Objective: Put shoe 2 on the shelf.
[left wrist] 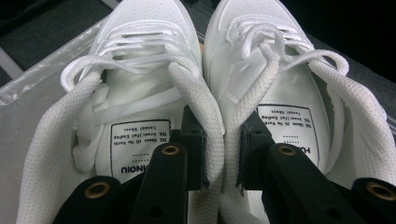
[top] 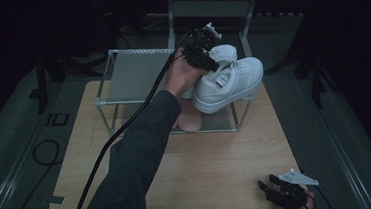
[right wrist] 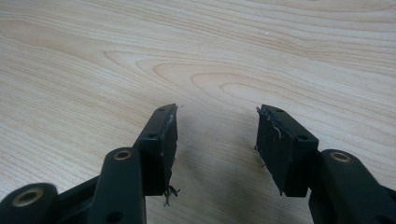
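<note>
Wooden table (top: 219, 172), metal rack (top: 136, 76): pair of white sneakers (top: 227, 83) atop rack, pinched at inner collars by left gripper (left wrist: 223, 149). Placement nearly done, release left. Right gripper (right wrist: 215, 140) released, idle.

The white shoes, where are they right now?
In the high view the white shoes sit side by side on the metal rack, at its right end, with the left gripper pinching their inner collars together.

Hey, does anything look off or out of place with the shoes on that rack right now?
The white sneakers sit tilted on the rack, pinched together at their inner collars by the left gripper. Their laces look loose. No damage shows.
</note>
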Available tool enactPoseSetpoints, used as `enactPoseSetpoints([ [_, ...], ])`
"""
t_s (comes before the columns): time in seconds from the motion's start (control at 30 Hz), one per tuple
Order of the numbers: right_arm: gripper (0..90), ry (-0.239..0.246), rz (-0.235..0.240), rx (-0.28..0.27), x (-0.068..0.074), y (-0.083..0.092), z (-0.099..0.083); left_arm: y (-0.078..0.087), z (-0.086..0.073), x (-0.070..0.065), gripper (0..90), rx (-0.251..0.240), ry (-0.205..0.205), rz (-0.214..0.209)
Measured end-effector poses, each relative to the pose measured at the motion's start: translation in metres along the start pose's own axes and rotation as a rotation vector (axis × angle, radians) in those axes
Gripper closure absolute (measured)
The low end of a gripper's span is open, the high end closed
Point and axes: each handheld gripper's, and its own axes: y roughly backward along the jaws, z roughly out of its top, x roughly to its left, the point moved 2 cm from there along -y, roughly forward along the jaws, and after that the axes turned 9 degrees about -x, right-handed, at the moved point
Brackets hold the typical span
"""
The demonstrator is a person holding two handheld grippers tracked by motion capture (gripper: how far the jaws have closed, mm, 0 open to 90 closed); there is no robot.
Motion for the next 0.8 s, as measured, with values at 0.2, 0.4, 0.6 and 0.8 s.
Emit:
enactPoseSetpoints([
  [0.2, 47.4, -0.001, -0.001, 0.001, 0.000, 0.000, 0.000, 0.001, -0.001, 0.004, 76.2, -0.001, 0.000, 0.026],
  [0.4, 47.5, -0.001, -0.003, 0.000, 0.000, 0.000, 0.000, 0.001, -0.003, 0.009, 76.2, -0.001, 0.025, 0.041],
  [0.6, 47.4, -0.004, -0.004, -0.002, 0.000, 0.001, 0.000, 0.001, -0.004, 0.014, 76.2, 0.004, 0.057, 0.047],
  [0.8, 47.4, -0.007, -0.005, -0.002, 0.000, 0.001, 0.000, 0.001, -0.004, 0.016, 76.1, 0.001, 0.069, 0.063],
])
